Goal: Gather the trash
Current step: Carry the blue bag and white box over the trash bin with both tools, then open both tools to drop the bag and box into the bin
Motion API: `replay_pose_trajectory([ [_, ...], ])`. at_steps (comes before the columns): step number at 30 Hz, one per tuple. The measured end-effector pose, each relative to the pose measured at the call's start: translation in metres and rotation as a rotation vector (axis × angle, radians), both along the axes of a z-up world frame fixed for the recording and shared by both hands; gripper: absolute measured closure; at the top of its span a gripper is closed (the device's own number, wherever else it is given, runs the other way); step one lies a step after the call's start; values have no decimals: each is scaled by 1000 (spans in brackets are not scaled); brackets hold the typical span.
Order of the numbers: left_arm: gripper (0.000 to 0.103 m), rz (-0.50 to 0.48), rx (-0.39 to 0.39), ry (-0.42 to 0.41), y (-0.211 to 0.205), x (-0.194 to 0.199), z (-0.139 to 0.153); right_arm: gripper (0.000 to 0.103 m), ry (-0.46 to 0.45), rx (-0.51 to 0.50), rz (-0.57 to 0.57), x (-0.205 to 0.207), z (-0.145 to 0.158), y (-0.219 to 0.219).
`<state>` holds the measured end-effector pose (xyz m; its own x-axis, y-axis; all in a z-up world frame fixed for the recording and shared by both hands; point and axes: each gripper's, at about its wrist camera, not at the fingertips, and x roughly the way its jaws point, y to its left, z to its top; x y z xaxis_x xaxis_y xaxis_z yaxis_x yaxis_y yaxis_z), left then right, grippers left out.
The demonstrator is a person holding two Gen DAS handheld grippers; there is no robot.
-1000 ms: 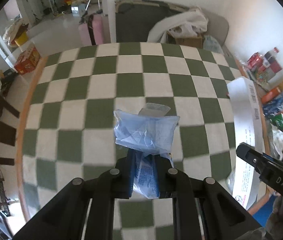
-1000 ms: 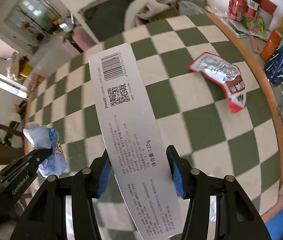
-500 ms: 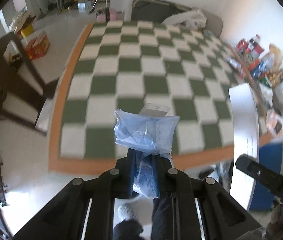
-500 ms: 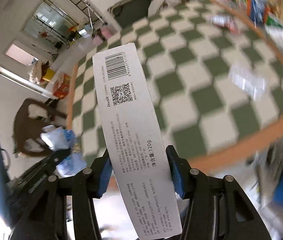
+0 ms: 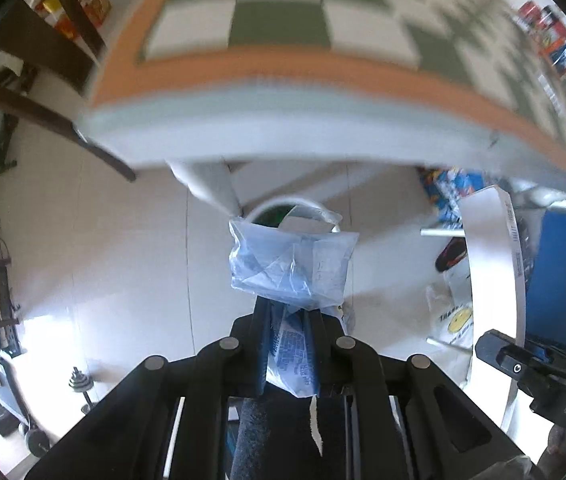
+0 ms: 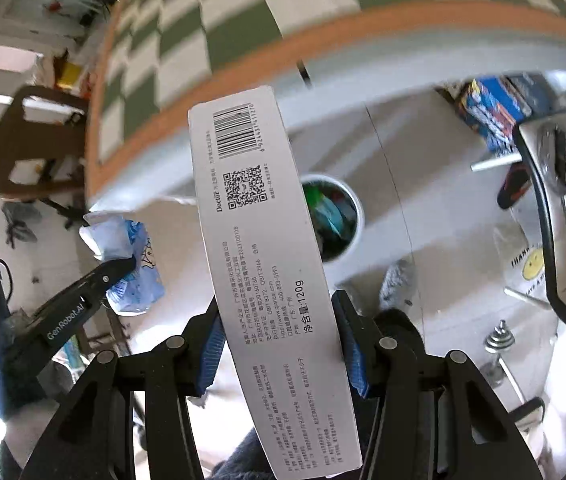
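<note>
A crumpled blue wrapper (image 5: 291,268) is pinched in the left claw (image 5: 289,344), whose fingers are pressed together on it, above the floor in front of the checkered desk (image 5: 267,68). A long white box (image 6: 267,272) with a barcode is clamped between the blue pads (image 6: 211,344) of the right claw (image 6: 279,344). A white bin (image 6: 353,200) holding trash is seen on the floor beneath the desk edge, just behind both items.

Blue wrapper (image 5: 291,268) — white box (image 6: 267,264) — green-checked table (image 5: 283,4).
</note>
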<state>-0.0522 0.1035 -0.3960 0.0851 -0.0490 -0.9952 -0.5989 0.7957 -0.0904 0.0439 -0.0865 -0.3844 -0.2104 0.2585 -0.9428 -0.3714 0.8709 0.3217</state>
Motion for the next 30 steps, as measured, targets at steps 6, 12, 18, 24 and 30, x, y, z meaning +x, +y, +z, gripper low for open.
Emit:
replay_pose_trajectory([
  [6, 91, 11, -61, 55, -2, 3, -98, 50, 53, -77, 14, -4, -92, -6],
  [12, 84, 33, -186, 82, 4, 15, -214, 50, 112, -132, 7, 8, -215, 5],
  [18, 61, 42, -182, 129, 22, 31, -298, 50, 142, -156, 5, 28, -331, 26],
  [24, 8, 87, -134, 126, 41, 23, -321, 48, 208, -165, 8, 39, -415, 48],
  [30, 8, 79, -29, 120, 37, 12, -311, 5, 123, -179, 38, 31, -410, 44],
])
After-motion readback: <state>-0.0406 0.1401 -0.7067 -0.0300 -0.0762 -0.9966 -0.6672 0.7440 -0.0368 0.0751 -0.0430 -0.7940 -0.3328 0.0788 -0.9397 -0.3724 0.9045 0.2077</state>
